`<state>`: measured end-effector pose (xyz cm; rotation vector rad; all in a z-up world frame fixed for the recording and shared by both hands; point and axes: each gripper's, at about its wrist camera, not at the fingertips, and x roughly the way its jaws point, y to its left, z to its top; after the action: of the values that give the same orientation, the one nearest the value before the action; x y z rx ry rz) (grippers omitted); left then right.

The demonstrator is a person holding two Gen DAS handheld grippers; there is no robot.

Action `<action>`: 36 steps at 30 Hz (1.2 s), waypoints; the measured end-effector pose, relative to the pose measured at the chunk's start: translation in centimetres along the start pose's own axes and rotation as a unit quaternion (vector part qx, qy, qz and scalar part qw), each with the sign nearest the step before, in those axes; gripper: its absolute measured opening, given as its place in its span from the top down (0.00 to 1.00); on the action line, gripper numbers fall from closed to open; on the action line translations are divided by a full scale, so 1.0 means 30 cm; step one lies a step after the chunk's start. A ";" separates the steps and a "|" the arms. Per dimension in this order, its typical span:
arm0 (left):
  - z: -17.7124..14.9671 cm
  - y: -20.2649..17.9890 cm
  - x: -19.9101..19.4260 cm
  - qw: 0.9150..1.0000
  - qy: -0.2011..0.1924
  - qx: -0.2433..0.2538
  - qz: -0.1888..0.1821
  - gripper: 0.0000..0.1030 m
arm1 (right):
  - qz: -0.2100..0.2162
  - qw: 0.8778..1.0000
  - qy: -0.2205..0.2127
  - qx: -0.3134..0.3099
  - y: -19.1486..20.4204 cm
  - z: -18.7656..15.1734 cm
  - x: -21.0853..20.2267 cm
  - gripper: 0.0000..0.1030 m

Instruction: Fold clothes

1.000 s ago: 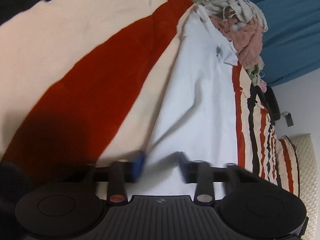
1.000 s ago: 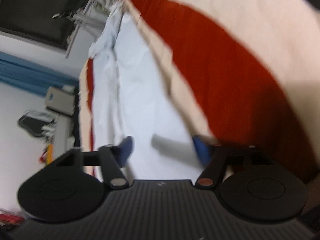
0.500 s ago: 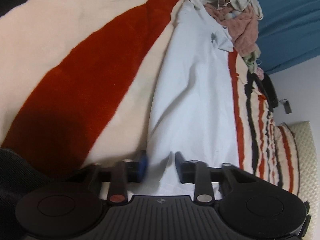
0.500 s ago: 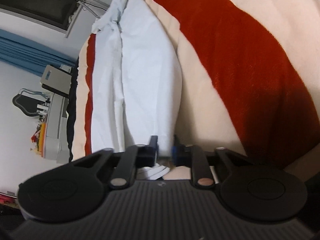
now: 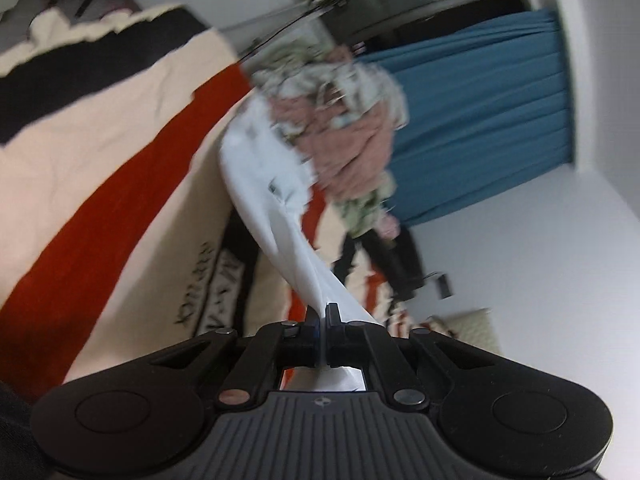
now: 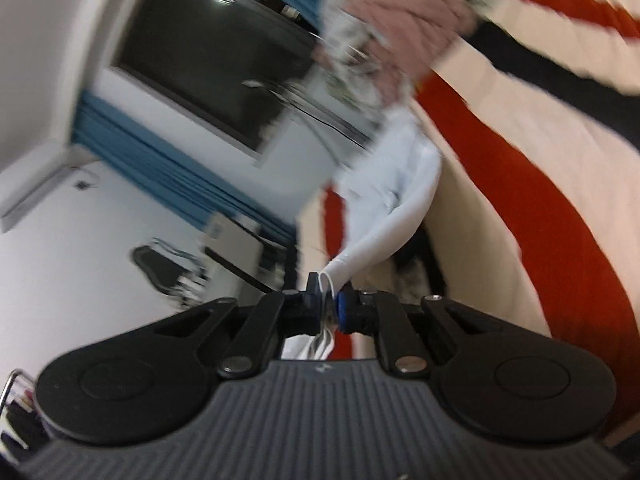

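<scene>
A white garment (image 5: 276, 200) stretches from the striped red, cream and black blanket (image 5: 100, 232) up to my left gripper (image 5: 321, 312). Its jaws are closing tight, with the near edge of the cloth pinched between the pads. In the right wrist view the same white garment (image 6: 400, 208) hangs in a bunched roll up to my right gripper (image 6: 327, 290). Those jaws are also closing, and folds of cloth are clamped between them. Both grippers sit above the blanket (image 6: 540, 200), and the garment's far end rests against a heap of clothes (image 5: 344, 128).
The heap of pink and patterned clothes (image 6: 404, 12) lies at the blanket's far end. A blue curtain (image 5: 480, 128) and white wall stand behind it. A dark screen (image 6: 208, 52) hangs on the wall. A cream cushion (image 5: 468, 328) lies low right.
Both grippers went from open over the flat white garment to shut on its near edge. They then rose, pulling the cloth off the blanket, and both views tilted up toward the room.
</scene>
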<state>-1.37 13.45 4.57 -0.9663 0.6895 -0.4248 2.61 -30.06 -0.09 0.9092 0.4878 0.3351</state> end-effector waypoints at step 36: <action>0.299 0.167 0.798 0.965 -0.046 0.189 0.177 0.98 | -0.091 0.992 0.008 -0.086 -0.399 0.211 0.849 0.89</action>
<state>22.12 6.77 -4.45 -0.4843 0.6511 -0.1827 28.29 -29.08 -13.19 0.6895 0.5445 0.2142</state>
